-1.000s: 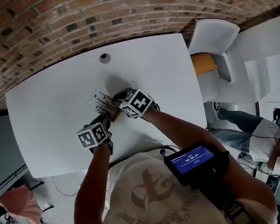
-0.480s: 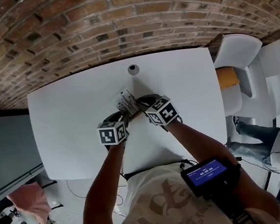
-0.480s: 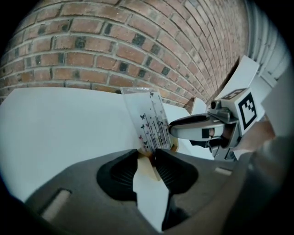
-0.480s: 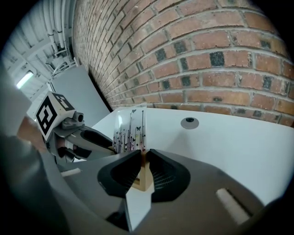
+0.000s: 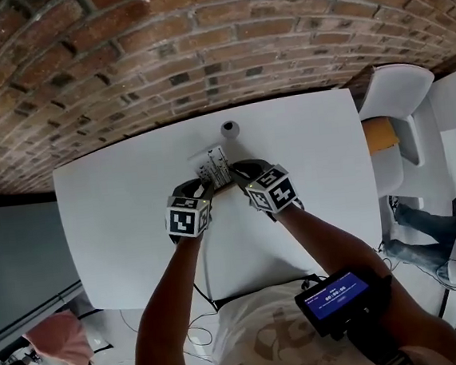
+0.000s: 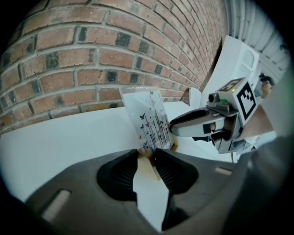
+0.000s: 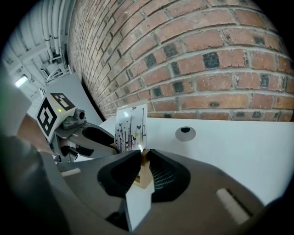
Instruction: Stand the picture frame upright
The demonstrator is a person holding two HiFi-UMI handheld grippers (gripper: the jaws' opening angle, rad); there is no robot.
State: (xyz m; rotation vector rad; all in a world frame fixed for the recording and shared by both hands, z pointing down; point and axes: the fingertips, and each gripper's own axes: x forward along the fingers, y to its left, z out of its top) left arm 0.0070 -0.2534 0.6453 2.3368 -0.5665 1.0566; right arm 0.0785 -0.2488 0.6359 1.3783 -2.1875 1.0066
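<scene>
The picture frame (image 5: 214, 168) has a pale wooden edge and a white print of black stems and butterflies. It stands steeply tilted on the white table (image 5: 111, 221), close to the brick wall. My left gripper (image 5: 203, 188) is shut on its lower wooden edge from the left, and the pads (image 6: 161, 166) press the wood. My right gripper (image 5: 237, 173) is shut on the same lower edge from the right. In the left gripper view the frame (image 6: 149, 120) rises above my jaws with the right gripper (image 6: 186, 128) beside it. The right gripper view shows the frame (image 7: 132, 127) and the left gripper (image 7: 96, 137).
A round cable grommet (image 5: 229, 128) sits in the table just behind the frame, also in the right gripper view as a grommet (image 7: 185, 133). The brick wall (image 5: 160, 56) runs along the table's far edge. A white chair (image 5: 396, 93) stands at the right end.
Both grippers and the frame have shifted nearer the grommet and the wall. From above the frame now shows narrower, more on edge than before.
</scene>
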